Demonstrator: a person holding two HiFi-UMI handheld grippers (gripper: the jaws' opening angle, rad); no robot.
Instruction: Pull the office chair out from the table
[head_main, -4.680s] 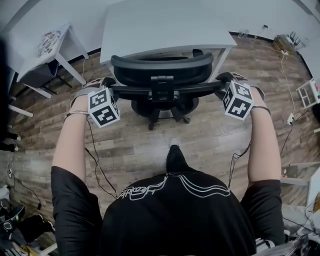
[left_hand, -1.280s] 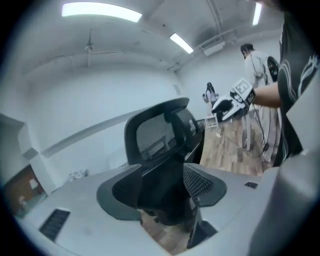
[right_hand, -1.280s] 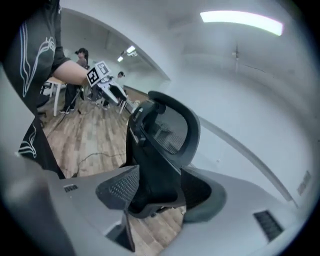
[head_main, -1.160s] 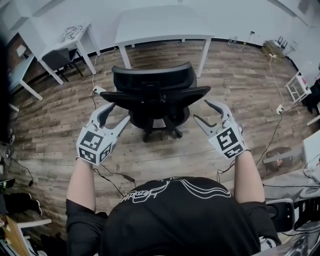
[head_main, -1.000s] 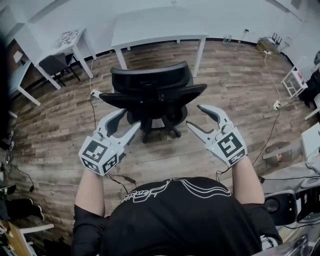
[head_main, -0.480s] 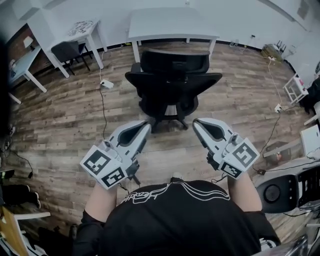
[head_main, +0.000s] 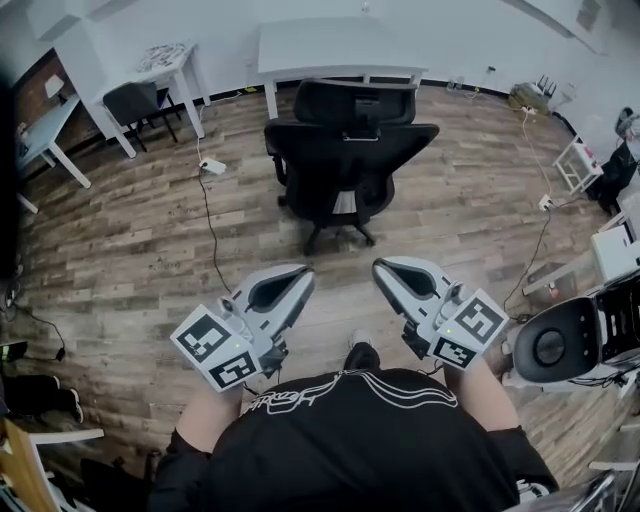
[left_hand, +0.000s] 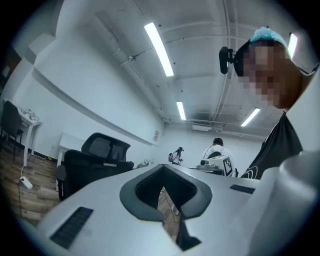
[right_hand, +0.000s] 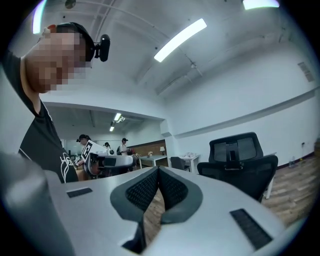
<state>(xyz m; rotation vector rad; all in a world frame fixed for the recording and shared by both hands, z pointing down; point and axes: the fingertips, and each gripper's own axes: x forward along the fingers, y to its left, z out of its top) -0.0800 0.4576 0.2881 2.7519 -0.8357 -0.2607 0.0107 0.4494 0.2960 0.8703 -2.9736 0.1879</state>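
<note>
Holding my left claw (head_main: 301, 274) and right claw (head_main: 381, 266) about level, side by side before my chest, I have both pairs of jaws pressed together with nothing between them. The cube (head_main: 218, 350) on each shows black-and-white square markers. The office chair (head_main: 345, 150) stands on the wooden floor (head_main: 120, 250), out from the white table (head_main: 335, 45), well ahead of both claws.

The floor (head_main: 120, 260) is matt, grainy wood plank, the table (head_main: 330, 45) smooth matt white, the office chair (head_main: 345, 150) matt black plastic, and the left gripper (head_main: 303, 272) and right gripper (head_main: 380, 266) smooth pale-grey plastic with dark, finely ribbed pads (right_hand: 142, 190).
</note>
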